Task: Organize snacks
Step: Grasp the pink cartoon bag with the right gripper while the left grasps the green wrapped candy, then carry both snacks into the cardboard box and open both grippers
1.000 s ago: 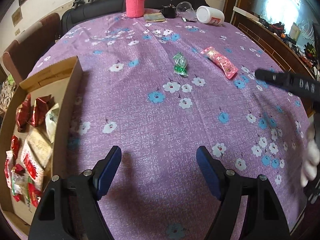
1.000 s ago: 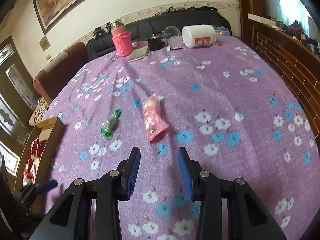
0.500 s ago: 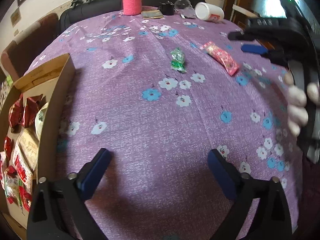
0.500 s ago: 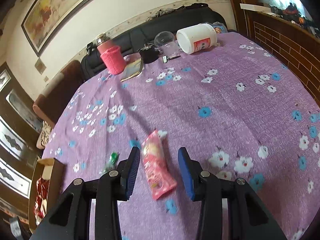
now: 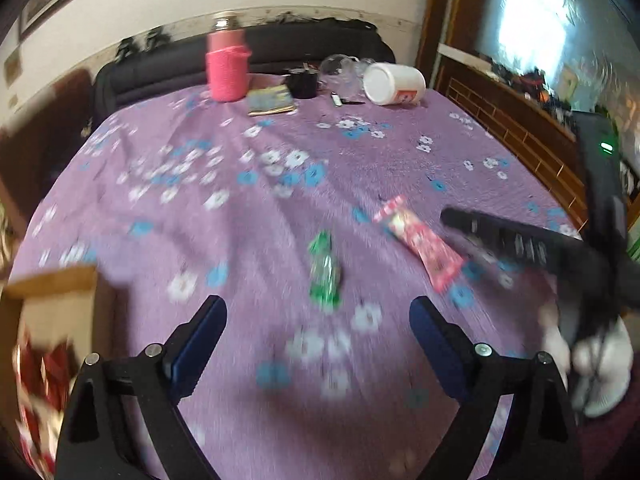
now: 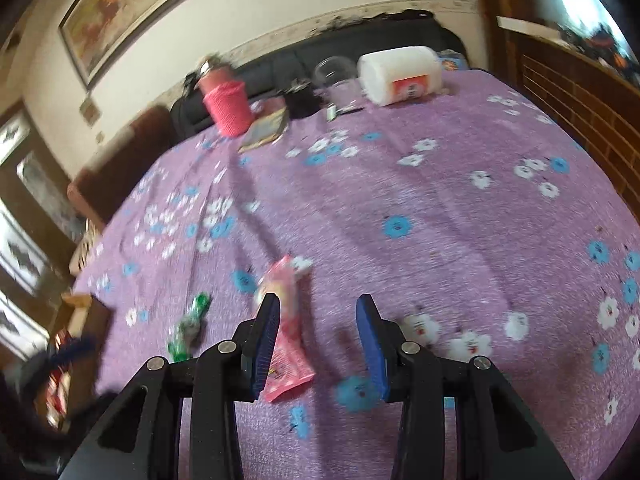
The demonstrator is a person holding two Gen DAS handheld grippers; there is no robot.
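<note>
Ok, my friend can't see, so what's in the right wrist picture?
Open right tongs hover low over a long pink snack packet lying on a purple flowered tablecloth. A small green wrapped candy lies to its left, and a pink knitted-sleeve bottle and a tipped white plastic jar sit at the far edge.

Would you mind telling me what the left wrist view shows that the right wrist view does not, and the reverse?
Only the left wrist view shows the open left gripper from behind and the gloved hand holding the right tool. Only the right wrist view shows the open right gripper around the pink packet, and the painting. Both show the green candy, the pink bottle, the white jar and the cardboard box.
</note>
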